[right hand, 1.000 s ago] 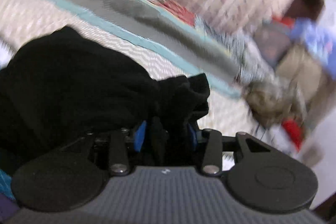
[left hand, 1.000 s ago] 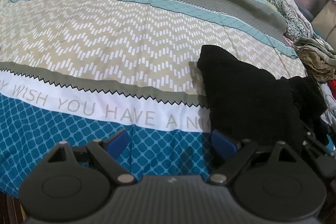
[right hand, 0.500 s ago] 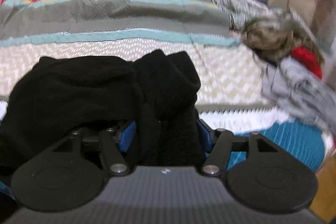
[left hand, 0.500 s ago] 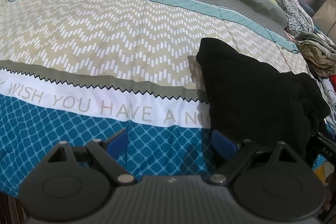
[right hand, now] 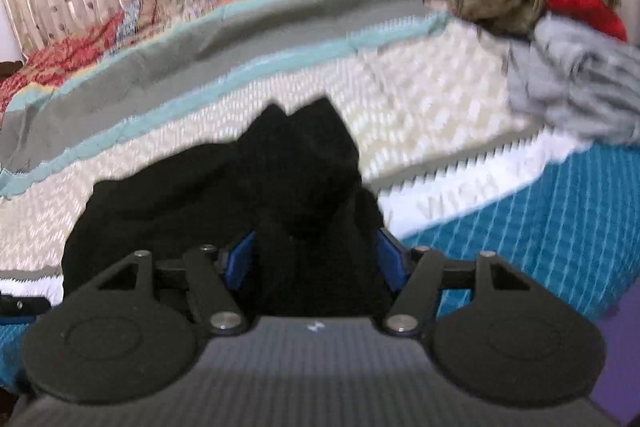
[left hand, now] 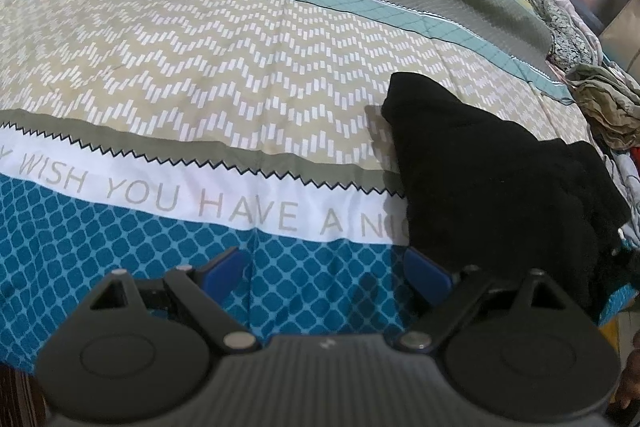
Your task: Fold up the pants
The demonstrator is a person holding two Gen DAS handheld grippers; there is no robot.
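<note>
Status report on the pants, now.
Left gripper open, empty over bedspread. Right gripper fingers astride bunched black pants; grip unclear. Clothes pile lies beyond, apart from them.

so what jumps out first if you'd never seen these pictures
The black pants lie bunched on the near right part of the boldly patterned bedspread, dark against its chevrons and lettering. The right gripper has a fold of them between its blue pads. A heap of other clothes sits at the bed's far right.
</note>
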